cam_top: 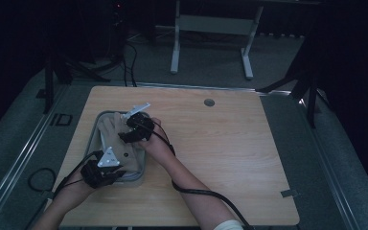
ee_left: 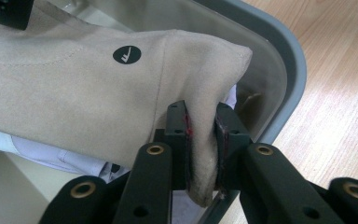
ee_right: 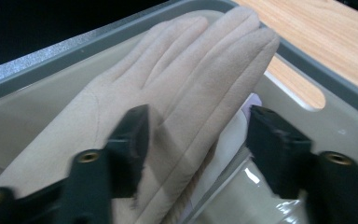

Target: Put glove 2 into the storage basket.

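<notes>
A beige suede glove [cam_top: 112, 128] lies in a grey tray [cam_top: 90, 142] on the left part of the wooden table. My left gripper [ee_left: 201, 140] is shut on a pinched fold at the glove's [ee_left: 74, 84] cuff corner, near the tray's rim [ee_left: 289, 60]. A round black logo [ee_left: 127, 55] marks the cuff. My right gripper [ee_right: 196, 140] stands open over the glove's [ee_right: 182, 70] palm and fingers, and its pads do not press the fabric. In the high view the left gripper [cam_top: 120, 175] is at the tray's near end and the right gripper [cam_top: 127, 136] is over its middle.
White material [ee_left: 42, 151] lies under the glove inside the tray. Bare wooden tabletop [cam_top: 230, 153] stretches to the right of the tray, with a round cable hole [cam_top: 209, 102] near the far edge. Another table's legs [cam_top: 175, 48] stand on the floor beyond.
</notes>
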Tool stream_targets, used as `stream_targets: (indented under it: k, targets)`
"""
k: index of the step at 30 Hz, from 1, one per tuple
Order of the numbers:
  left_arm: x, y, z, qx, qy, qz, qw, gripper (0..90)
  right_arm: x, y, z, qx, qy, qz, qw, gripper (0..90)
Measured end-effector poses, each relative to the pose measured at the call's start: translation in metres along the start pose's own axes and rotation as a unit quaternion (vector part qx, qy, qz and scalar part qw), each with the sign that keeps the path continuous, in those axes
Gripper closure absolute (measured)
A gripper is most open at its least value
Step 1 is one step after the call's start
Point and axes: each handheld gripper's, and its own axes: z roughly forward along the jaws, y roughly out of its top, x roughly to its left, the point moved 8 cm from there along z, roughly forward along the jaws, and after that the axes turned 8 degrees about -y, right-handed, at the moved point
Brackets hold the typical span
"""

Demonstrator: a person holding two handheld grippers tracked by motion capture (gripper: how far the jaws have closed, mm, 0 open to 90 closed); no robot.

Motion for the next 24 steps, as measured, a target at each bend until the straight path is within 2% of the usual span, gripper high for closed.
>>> stream_targets:
  k: [2, 5, 7, 8, 10, 13, 14, 17, 24]
  targets:
    - [0.000, 0.002, -0.004, -0.015, -0.004, -0.013, 0.9998, 70.0, 0.000, 0.002, -0.006, -0.010, 0.001, -0.001, 1.0000, 26.7]
    - [0.002, 0.007, -0.012, -0.035, 0.006, -0.026, 0.9990, 46.1, -0.001, 0.004, -0.016, -0.028, 0.010, 0.000, 0.9996, 18.1]
    - [0.001, 0.011, -0.016, -0.046, 0.002, -0.030, 0.9985, 35.1, -0.001, 0.003, -0.022, -0.033, 0.018, -0.008, 0.9992, 13.2]
    - [0.001, 0.013, -0.018, -0.049, 0.006, -0.030, 0.9984, 30.6, -0.003, 0.003, -0.025, -0.033, 0.014, -0.011, 0.9993, 14.6]
    - [-0.002, 0.018, -0.020, -0.061, -0.002, -0.030, 0.9977, 21.1, -0.004, 0.003, -0.030, -0.036, 0.020, -0.007, 0.9991, 14.1]
    - [-0.005, 0.027, -0.021, -0.084, -0.001, -0.034, 0.9959, 15.8, -0.008, 0.001, -0.039, -0.042, 0.012, -0.011, 0.9990, 14.2]
    - [-0.006, 0.031, -0.021, -0.097, -0.003, -0.037, 0.9946, 15.4, -0.008, 0.001, -0.041, -0.043, 0.015, -0.011, 0.9989, 14.2]
    - [-0.008, 0.038, -0.019, -0.114, -0.015, -0.044, 0.9924, 13.9, -0.010, -0.003, -0.049, -0.042, 0.017, -0.014, 0.9989, 14.2]
    - [-0.016, 0.053, -0.013, -0.136, -0.006, -0.040, 0.9899, 14.0, -0.019, -0.016, -0.067, -0.042, 0.010, -0.020, 0.9989, 14.2]
